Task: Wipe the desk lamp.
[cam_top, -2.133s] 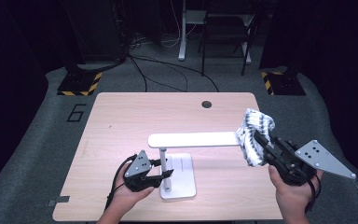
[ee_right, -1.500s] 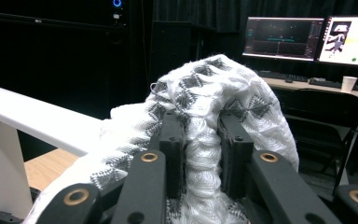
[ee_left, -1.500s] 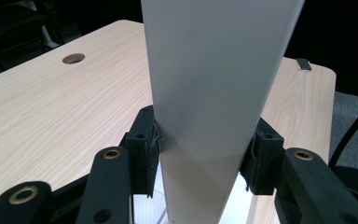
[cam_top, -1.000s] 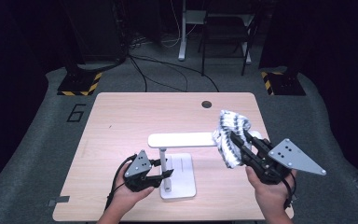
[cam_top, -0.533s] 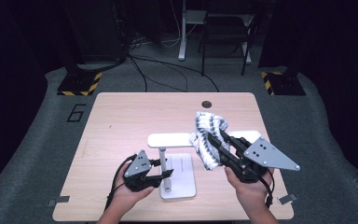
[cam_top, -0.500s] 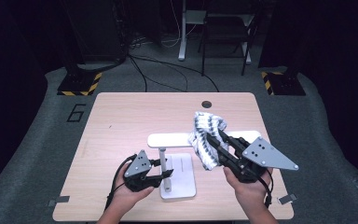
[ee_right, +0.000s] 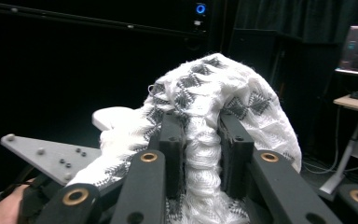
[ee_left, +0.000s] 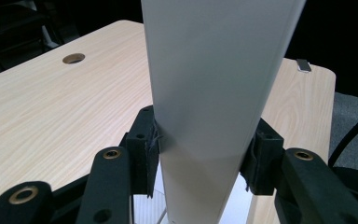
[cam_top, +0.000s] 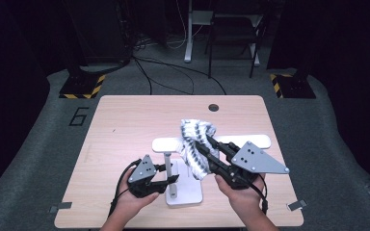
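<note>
A white stand rises from a flat base [cam_top: 189, 194] on the table, with an upright post [cam_top: 169, 166] and a long crossbar [cam_top: 259, 141] on top. My left gripper [cam_top: 172, 179] is shut on the post [ee_left: 214, 93], its pads [ee_left: 142, 149] pressing on both sides. My right gripper [cam_top: 201, 146] is shut on a white cloth with a grey diamond pattern [cam_top: 195, 135], which hangs bunched over the middle of the crossbar. In the right gripper view the cloth [ee_right: 214, 84] bulges over the jaws of the gripper [ee_right: 200, 140], and one end of the crossbar [ee_right: 112, 116] shows behind it.
The wooden table [cam_top: 125, 125] has a round cable hole [cam_top: 214, 107] near its far edge. Dark floor with cables, desk legs and yellow-black striped stand feet [cam_top: 79, 89] lies beyond. Small metal tabs [cam_top: 294, 205] sit at the table's near corners.
My right gripper has carried the cloth leftward from the table's right side to the middle of the crossbar. The left gripper has kept its hold on the post.
</note>
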Demonstrator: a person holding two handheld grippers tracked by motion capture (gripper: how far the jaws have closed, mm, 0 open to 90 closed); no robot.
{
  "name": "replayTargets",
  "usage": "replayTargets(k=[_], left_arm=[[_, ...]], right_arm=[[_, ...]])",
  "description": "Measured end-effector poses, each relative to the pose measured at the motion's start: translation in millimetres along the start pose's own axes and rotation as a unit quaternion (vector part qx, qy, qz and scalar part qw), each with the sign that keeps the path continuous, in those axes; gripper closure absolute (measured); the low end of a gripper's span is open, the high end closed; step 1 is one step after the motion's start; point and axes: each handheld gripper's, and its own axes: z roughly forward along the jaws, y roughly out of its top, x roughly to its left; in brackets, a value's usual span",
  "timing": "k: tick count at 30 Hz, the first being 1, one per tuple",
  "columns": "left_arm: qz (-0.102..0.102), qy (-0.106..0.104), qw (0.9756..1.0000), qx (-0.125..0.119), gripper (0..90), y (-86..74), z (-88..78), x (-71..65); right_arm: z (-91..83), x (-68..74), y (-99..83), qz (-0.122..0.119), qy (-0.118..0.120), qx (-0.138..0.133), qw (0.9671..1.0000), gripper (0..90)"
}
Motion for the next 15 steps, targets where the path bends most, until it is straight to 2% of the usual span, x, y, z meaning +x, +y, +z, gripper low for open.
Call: replayTargets(k=[7, 12, 15], left_arm=[[-0.001, 0.0, 1.0, 0.0, 54.3, -0.1, 0.0, 0.0], [-0.007, -0.002, 1.0, -0.007, 54.2, -0.7, 0.6, -0.2], [-0.007, -0.002, 0.9999, -0.007, 54.2, -0.8, 0.7, -0.3]], right_arm=[[2.7, 6.0, -0.5, 0.0, 0.018, -0.002, 0.9998, 73.9], [1.5, 10.9, -3.2, -0.001, 0.042, -0.004, 0.9991, 73.9], [-1.0, 12.9, -5.3, -0.003, 0.046, -0.006, 0.9989, 73.9]])
